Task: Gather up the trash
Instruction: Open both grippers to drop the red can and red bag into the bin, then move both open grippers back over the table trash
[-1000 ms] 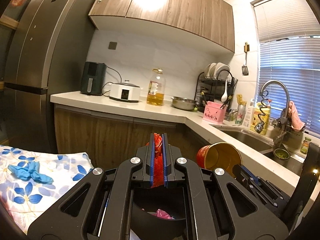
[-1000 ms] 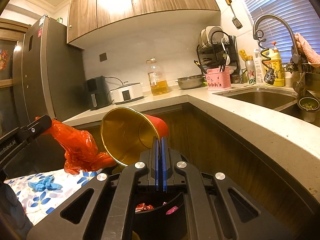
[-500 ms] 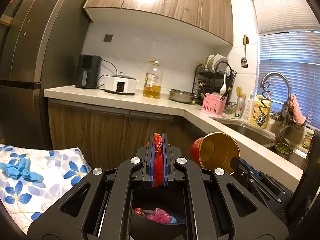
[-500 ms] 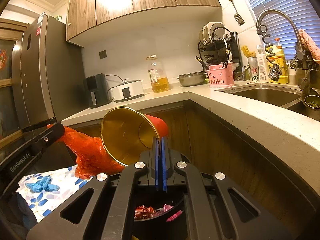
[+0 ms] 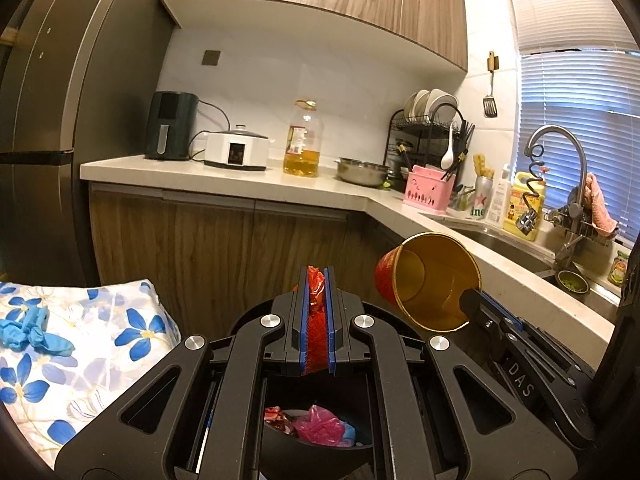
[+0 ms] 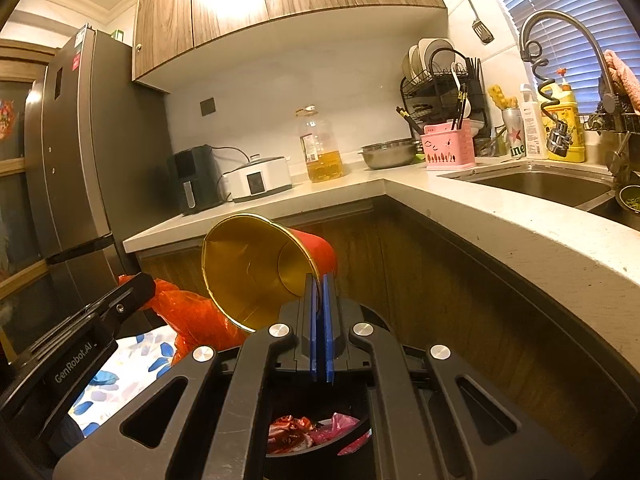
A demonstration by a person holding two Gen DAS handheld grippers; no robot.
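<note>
From your left wrist view, your left gripper [image 5: 316, 280] has its fingers clamped on a crumpled red plastic bag [image 5: 316, 312], which fills the narrow gap between the blue pads. Below, at 6 o'clock, a black bin [image 5: 280, 444] holds pink and red wrappers [image 5: 320, 430]. At 3 o'clock your right gripper [image 5: 474, 300] pinches the rim of a red cup with a gold inside [image 5: 432, 280], tipped on its side.

From your right wrist view, the right gripper's [image 6: 320, 280] fingers are pressed nearly together on the cup [image 6: 256, 268] wall, its mouth facing 8 o'clock. The red bag [image 6: 192, 316] hangs from the left gripper [image 6: 140, 290] at 9 o'clock. The bin [image 6: 276, 404] sits at 6 o'clock, beside the worktop [image 6: 500, 216].
</note>
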